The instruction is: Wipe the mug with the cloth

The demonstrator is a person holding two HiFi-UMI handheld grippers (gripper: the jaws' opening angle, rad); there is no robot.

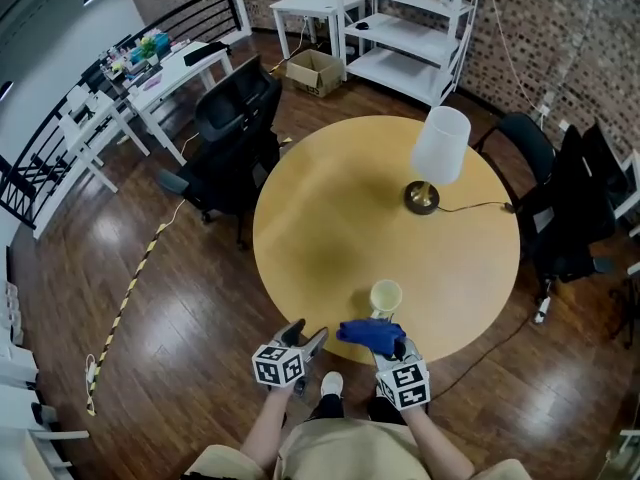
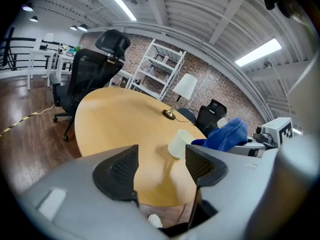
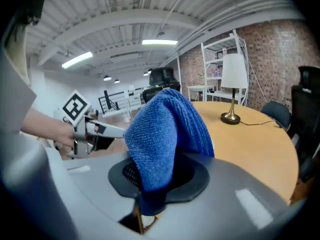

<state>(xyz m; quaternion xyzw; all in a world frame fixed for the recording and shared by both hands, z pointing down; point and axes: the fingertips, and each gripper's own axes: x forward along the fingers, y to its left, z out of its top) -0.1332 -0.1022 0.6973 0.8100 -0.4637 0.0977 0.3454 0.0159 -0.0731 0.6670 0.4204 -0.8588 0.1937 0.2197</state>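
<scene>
A cream mug [image 1: 386,297] stands upright near the front edge of the round wooden table [image 1: 330,218]; in the left gripper view the mug [image 2: 180,143] shows just past the jaws. My right gripper [image 1: 388,343] is shut on a blue cloth [image 1: 370,334], held just in front of the mug at the table's edge. That cloth [image 3: 167,134] fills the middle of the right gripper view and hides the mug there. My left gripper [image 1: 312,341] stands open and empty [image 2: 161,170], off the table edge to the left of the mug.
A table lamp with a white shade [image 1: 440,148] and brass base stands at the table's far right, its cord running off the edge. Black office chairs [image 1: 235,133] stand left and right [image 1: 560,208] of the table. White shelving [image 1: 405,28] is behind.
</scene>
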